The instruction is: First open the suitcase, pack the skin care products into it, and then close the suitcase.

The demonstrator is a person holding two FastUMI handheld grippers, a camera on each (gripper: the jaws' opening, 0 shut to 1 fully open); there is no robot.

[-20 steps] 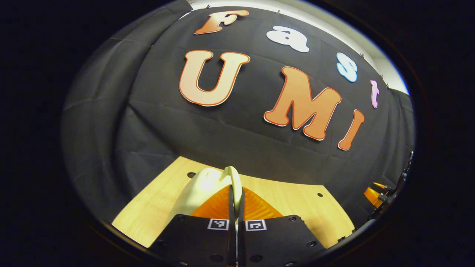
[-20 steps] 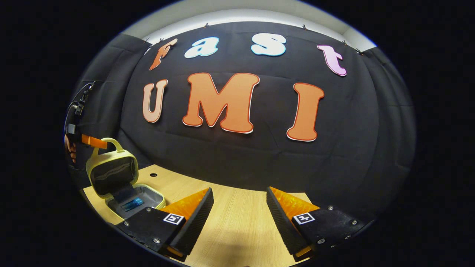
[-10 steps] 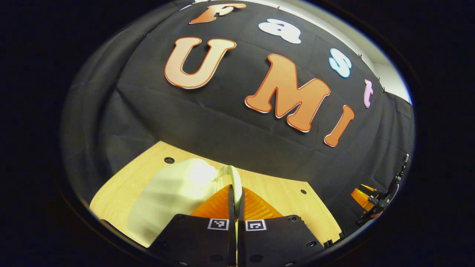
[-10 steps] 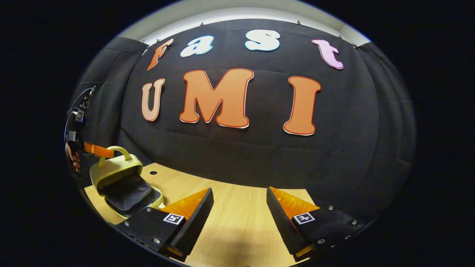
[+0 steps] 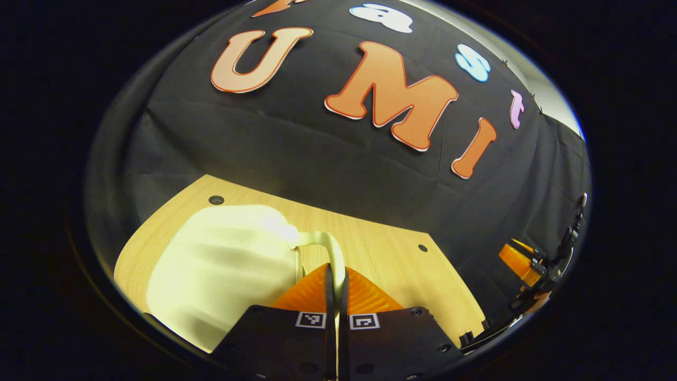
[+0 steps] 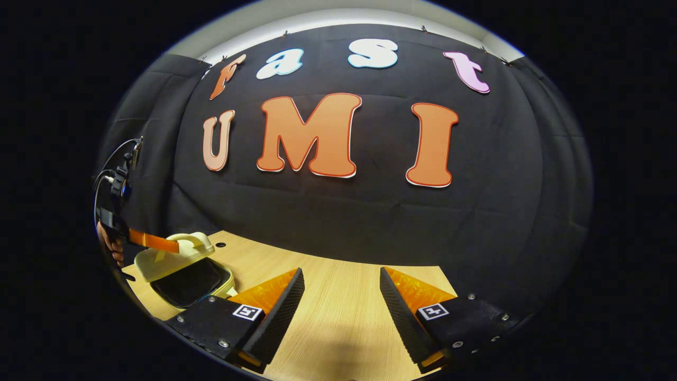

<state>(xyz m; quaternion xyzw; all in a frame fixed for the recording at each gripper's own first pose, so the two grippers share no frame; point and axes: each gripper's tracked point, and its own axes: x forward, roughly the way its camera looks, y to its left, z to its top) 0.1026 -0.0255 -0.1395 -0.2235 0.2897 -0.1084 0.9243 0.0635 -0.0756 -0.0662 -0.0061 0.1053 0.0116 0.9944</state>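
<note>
Left gripper (image 5: 336, 275) pinches the suitcase handle (image 5: 327, 248), lid (image 6: 172, 254) nearly down; right gripper (image 6: 338, 296) hangs open; closing remains.

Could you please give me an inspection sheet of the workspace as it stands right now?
Surface: light wooden table with round holes.
Job's things: pale yellow suitcase, lid partly lowered, not yet shut; dark lining visible inside.
Clutter: nothing seen.
Grippers: left gripper shut on the lid's handle; right gripper open, holding nothing, above the table.
Cables: a thin cable loops off the left gripper.
Surroundings: black cloth wall.
</note>
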